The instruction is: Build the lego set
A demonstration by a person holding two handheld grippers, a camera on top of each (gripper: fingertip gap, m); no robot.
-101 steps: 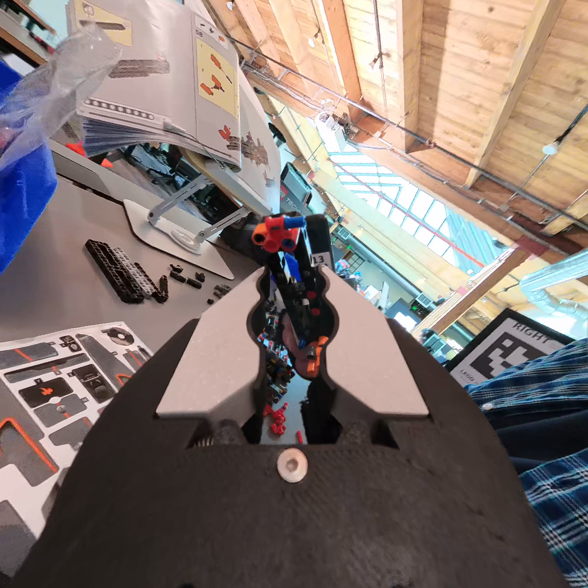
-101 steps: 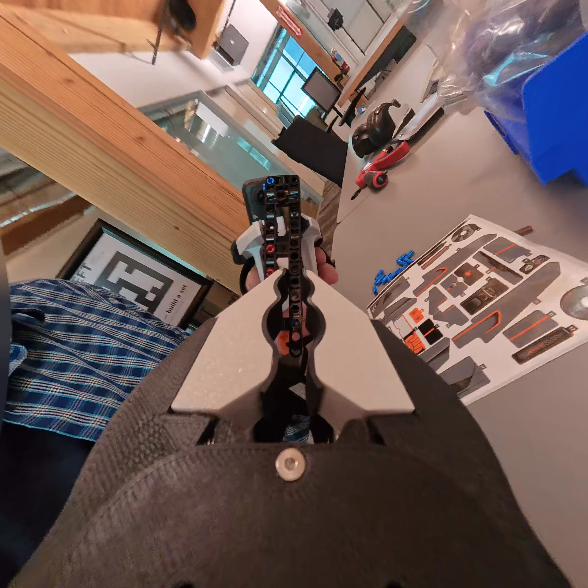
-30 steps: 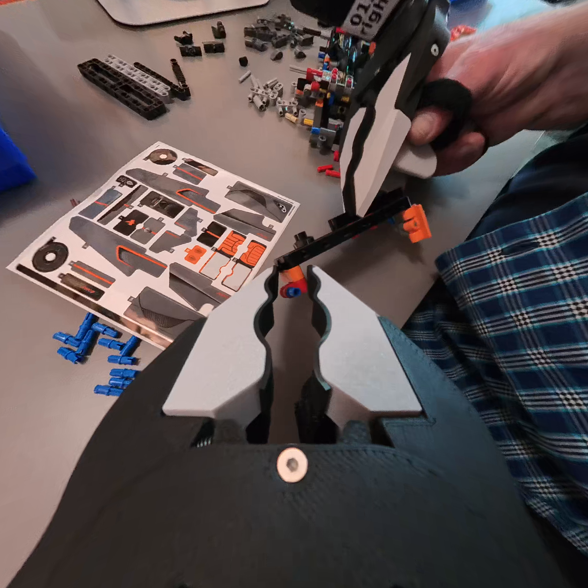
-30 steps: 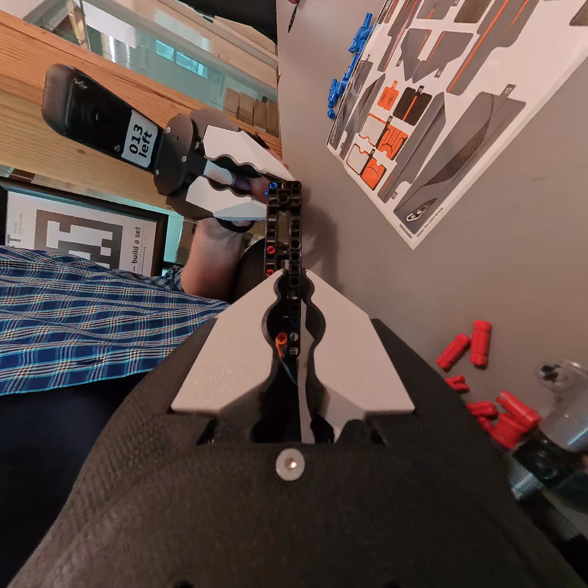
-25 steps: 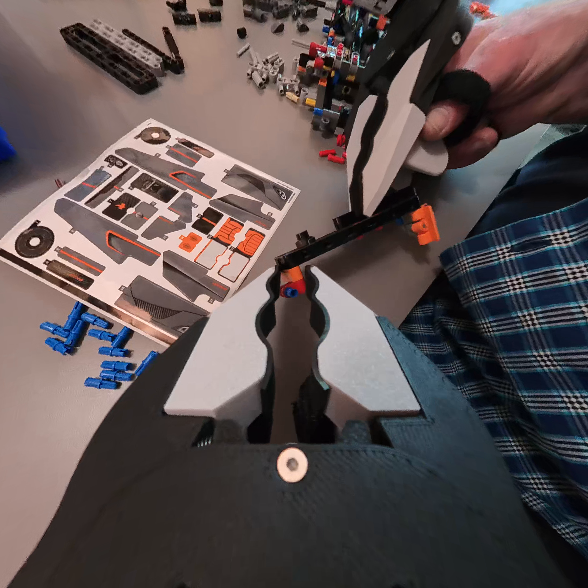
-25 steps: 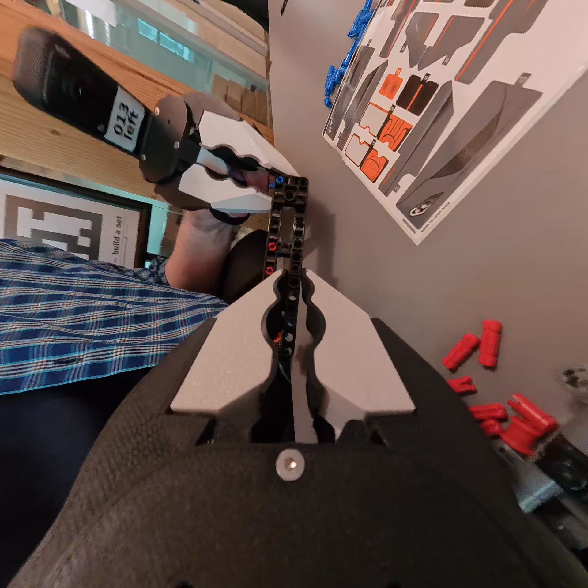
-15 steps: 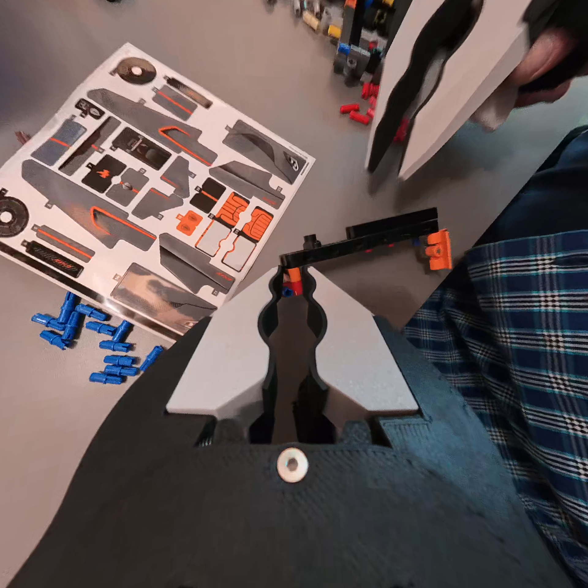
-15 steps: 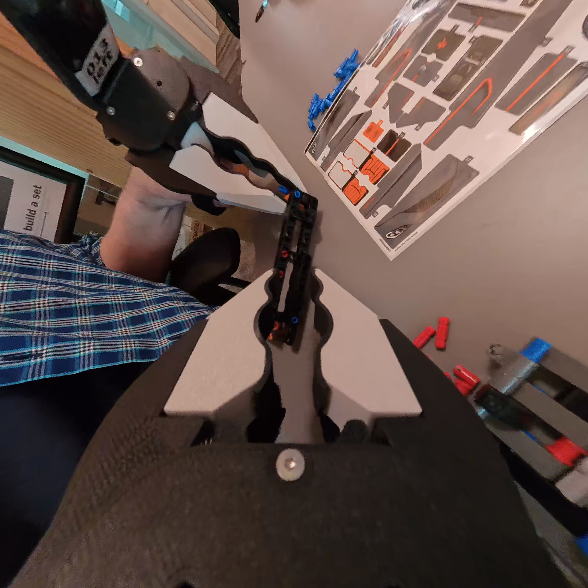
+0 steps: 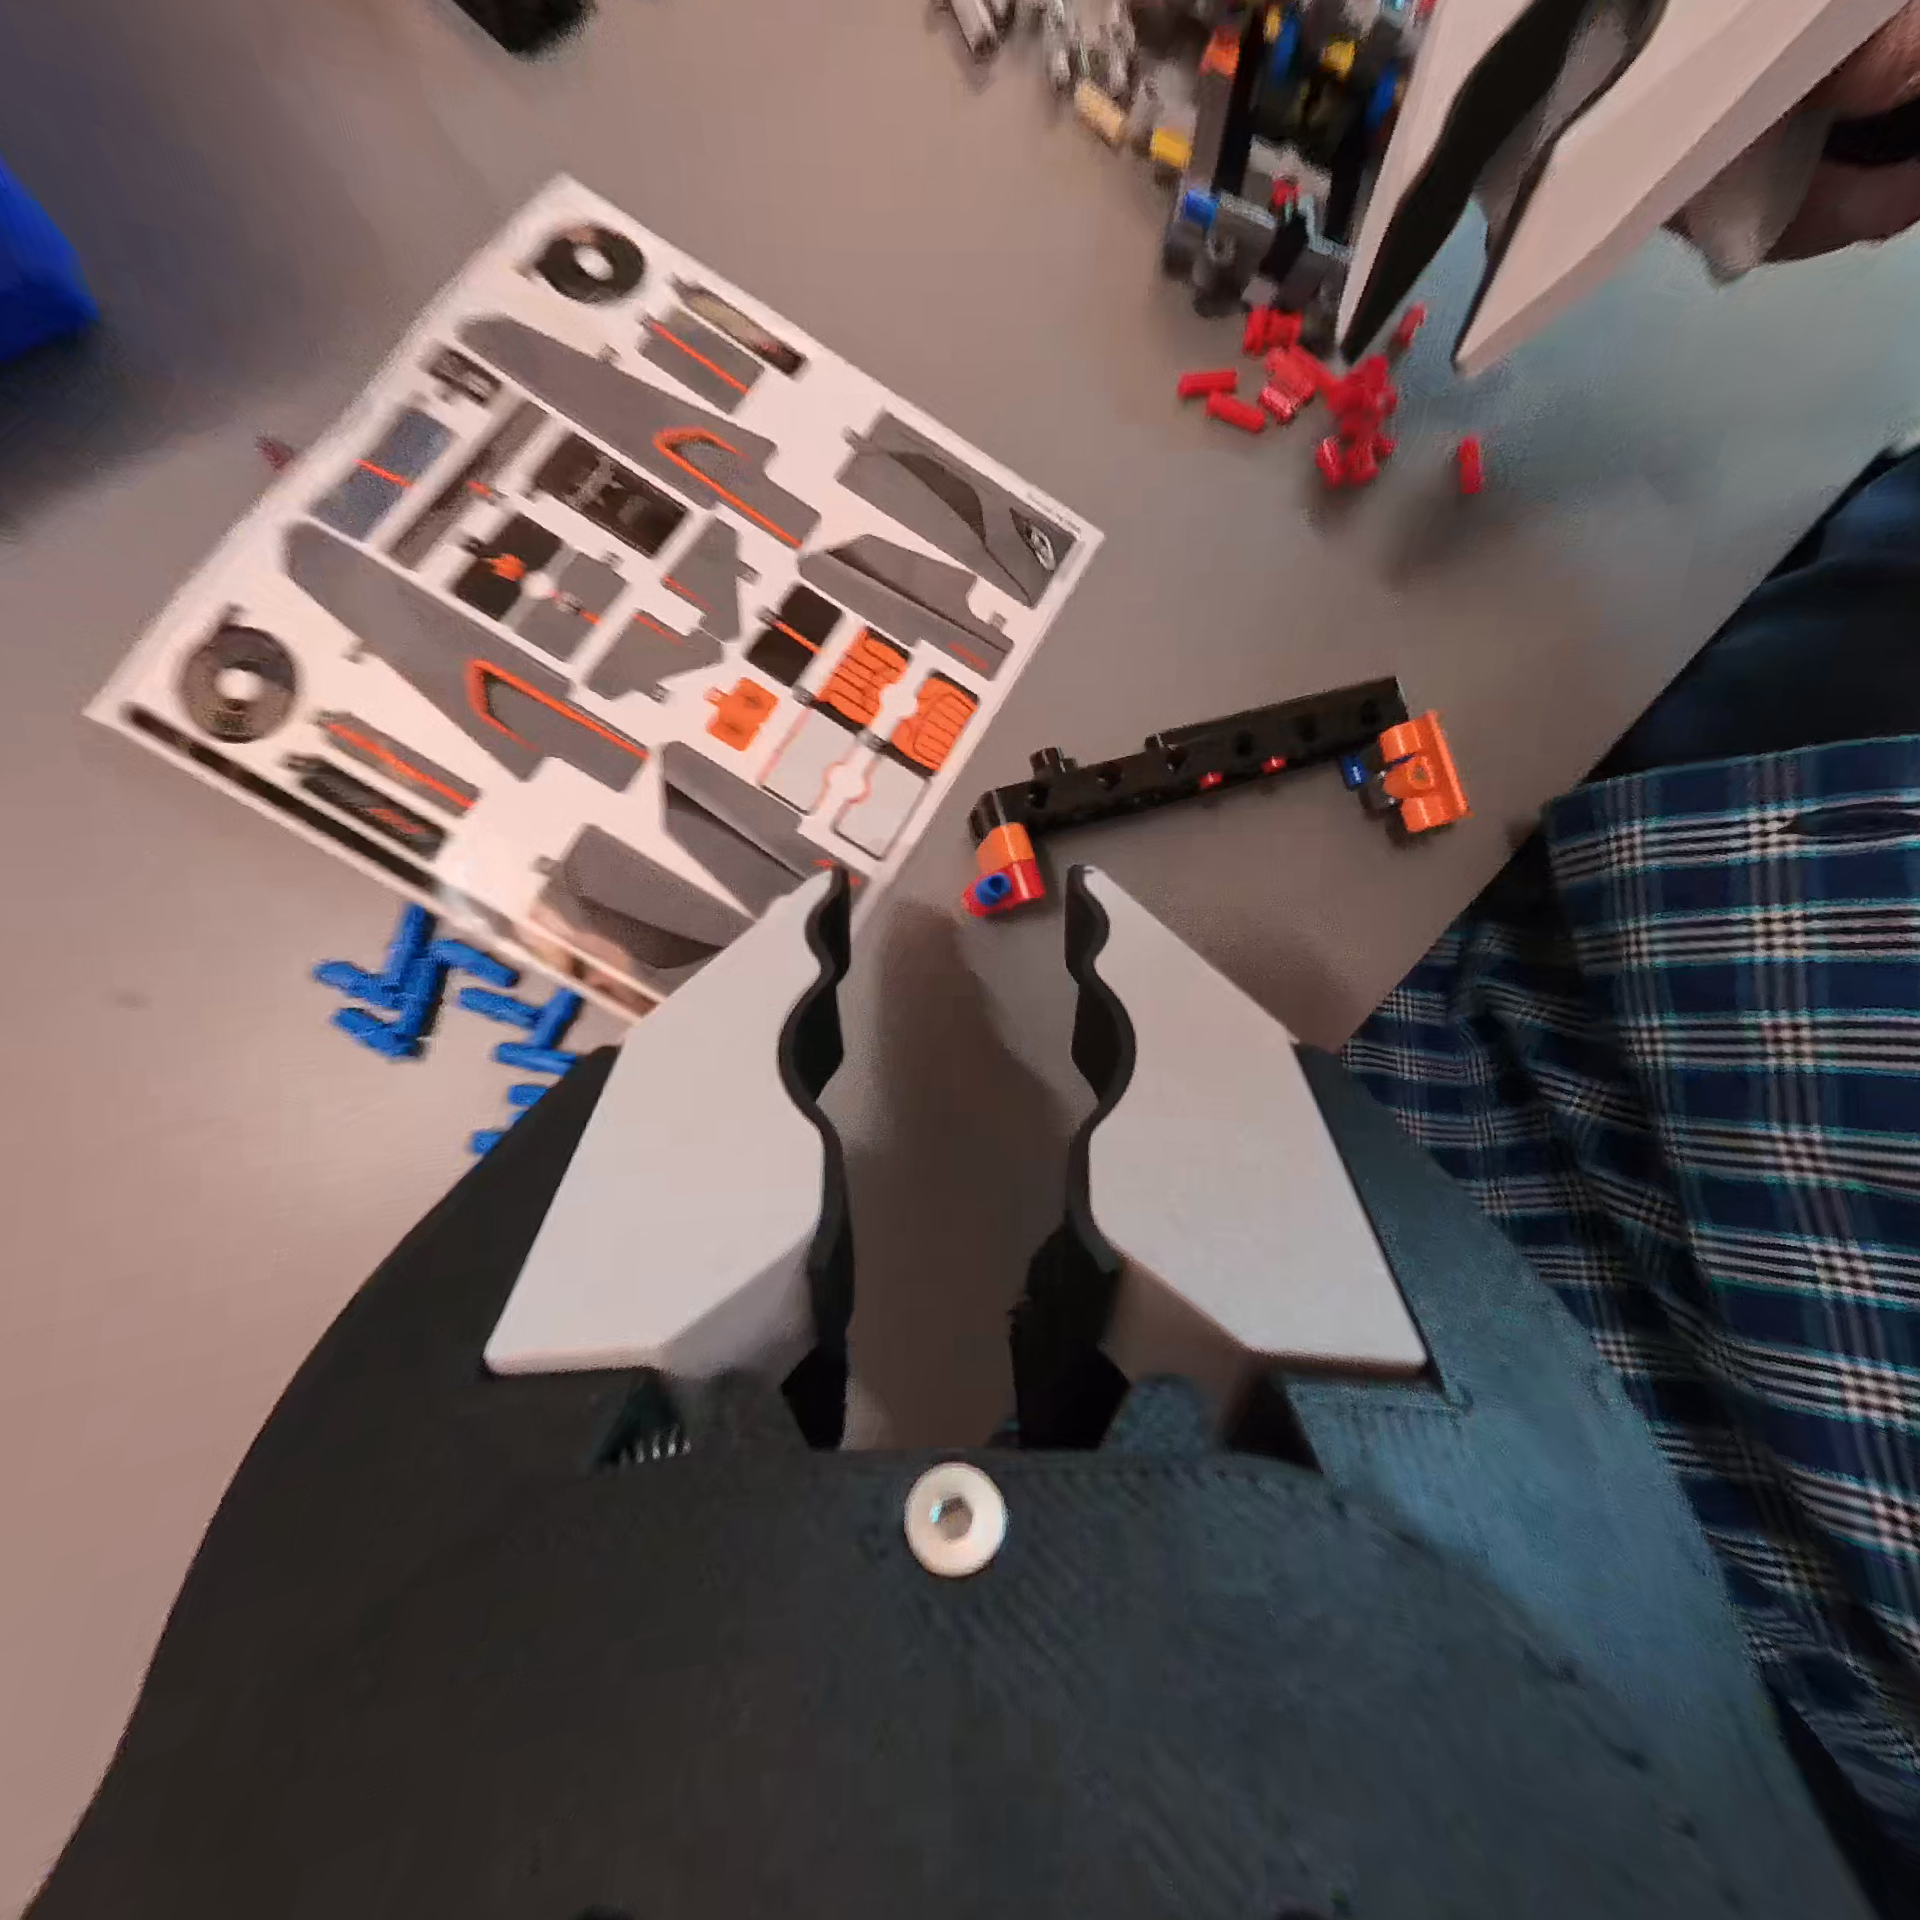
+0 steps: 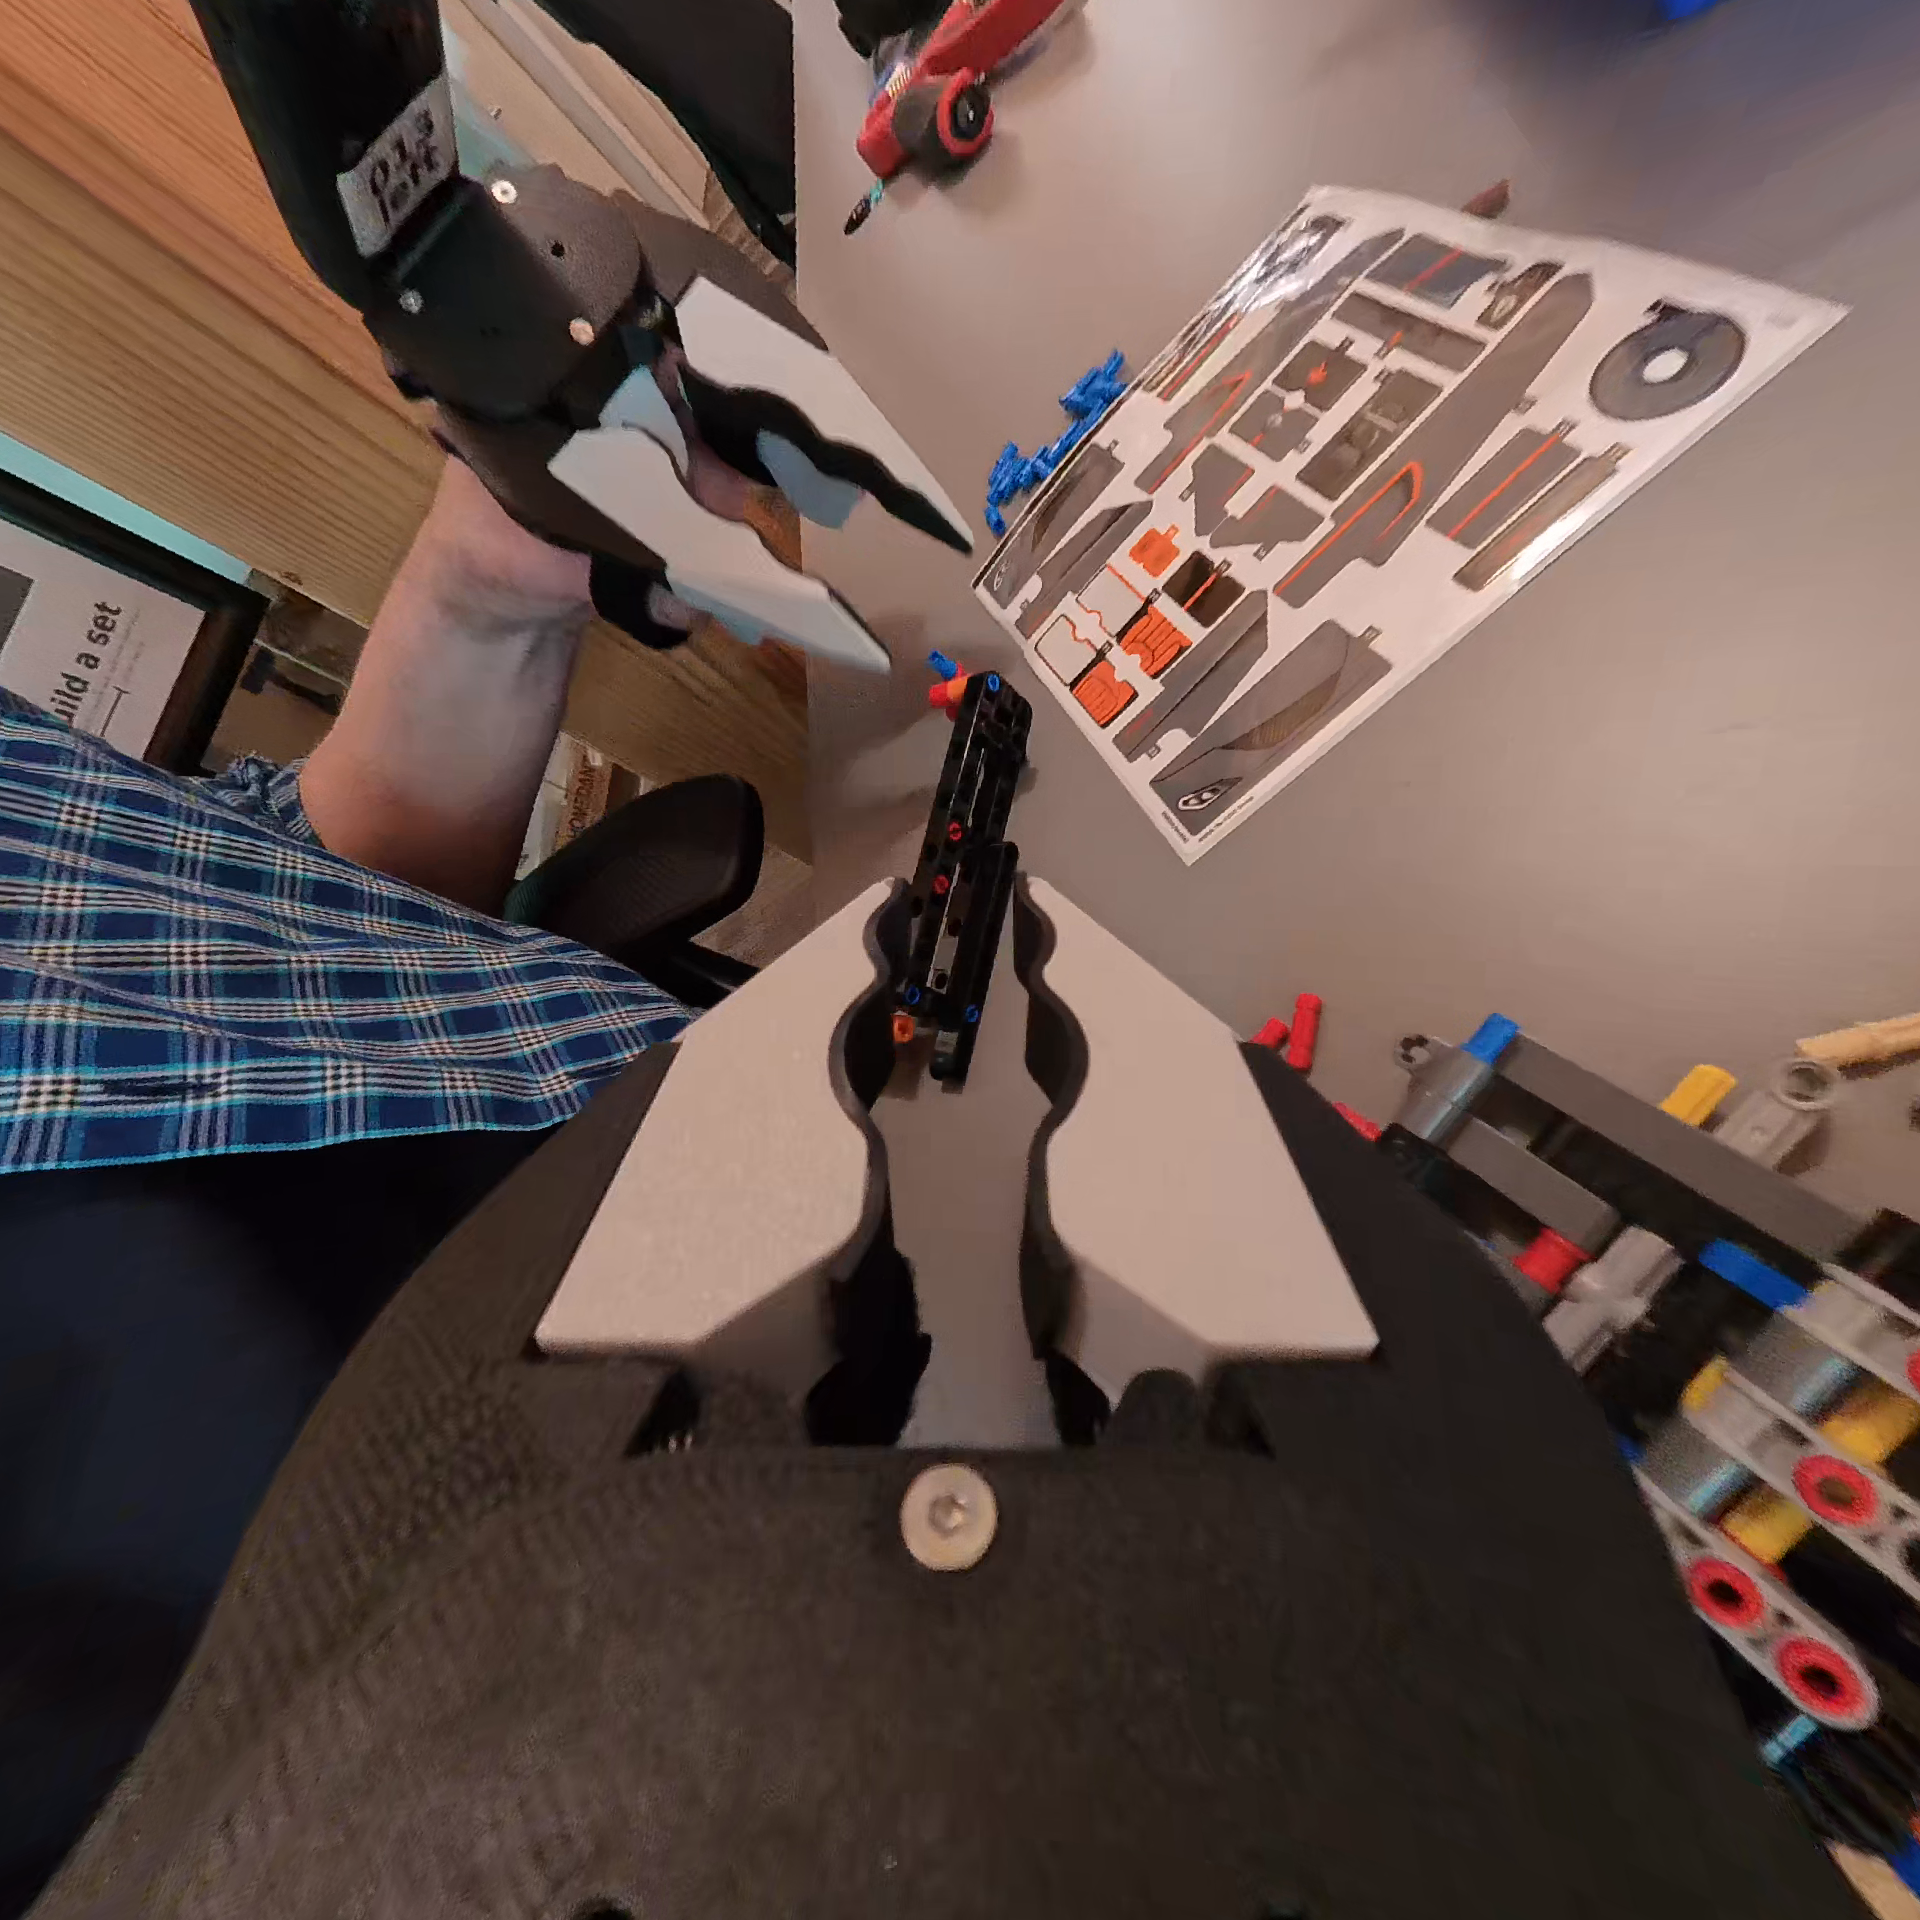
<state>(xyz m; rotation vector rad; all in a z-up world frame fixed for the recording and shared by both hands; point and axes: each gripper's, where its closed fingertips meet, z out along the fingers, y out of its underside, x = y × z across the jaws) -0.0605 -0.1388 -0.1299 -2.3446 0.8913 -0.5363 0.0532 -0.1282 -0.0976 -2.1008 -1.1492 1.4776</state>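
Black lego beam (image 9: 1210,764), released, apparently rests on table (image 9: 1247,582); both hand-held grippers parted.

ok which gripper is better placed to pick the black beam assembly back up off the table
Probably the right gripper: open, its fingers already flank the black beam assembly on the table. The left gripper, also open, sits just short of its end.

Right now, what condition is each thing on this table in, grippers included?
Left gripper: open, empty.
Right gripper: open, empty.
Black lego beam assembly: lying flat on the table, nobody gripping it.
Sticker sheet: flat, stickers seemingly unpeeled.
Red pins: loose, scattered.
Blue pins: loose, clustered.
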